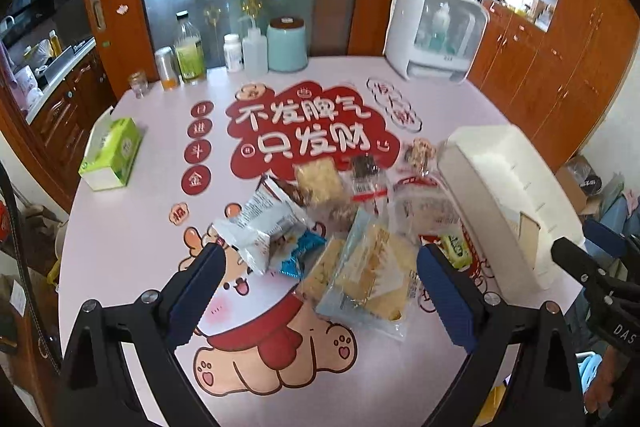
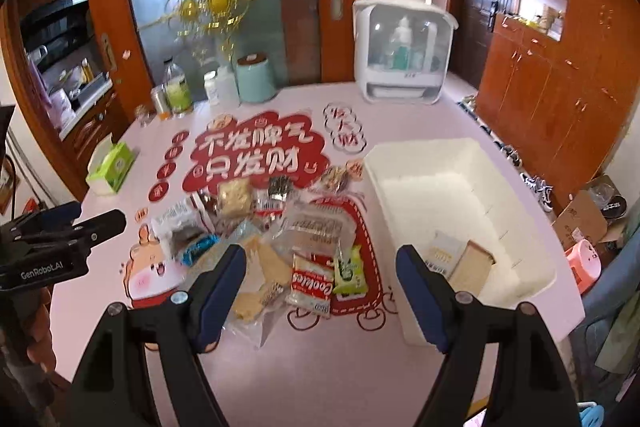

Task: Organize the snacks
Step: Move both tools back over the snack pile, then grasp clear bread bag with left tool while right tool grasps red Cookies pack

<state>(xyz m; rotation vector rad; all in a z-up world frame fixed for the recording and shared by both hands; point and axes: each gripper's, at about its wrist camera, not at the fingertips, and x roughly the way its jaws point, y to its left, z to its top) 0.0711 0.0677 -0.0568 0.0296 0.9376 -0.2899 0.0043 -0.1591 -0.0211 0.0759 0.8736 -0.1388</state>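
A heap of wrapped snacks [image 1: 340, 223] lies in the middle of the round pink table [image 1: 120, 227]; it also shows in the right wrist view [image 2: 280, 239]. A white bin [image 2: 460, 211] stands to its right, with two flat snack boxes [image 2: 460, 259] inside; the bin also shows in the left wrist view [image 1: 508, 195]. My left gripper [image 1: 320, 251] is open and empty, just above the near side of the heap. My right gripper [image 2: 322, 259] is open and empty, above a red Cookies pack [image 2: 312, 285] and a green packet [image 2: 350, 269].
A green tissue box [image 1: 112, 153] sits at the table's left. Bottles, jars and a teal canister [image 1: 286, 45] line the far edge. A white bottle steriliser [image 1: 436, 31] stands at the back right. Wooden cabinets and floor clutter lie to the right.
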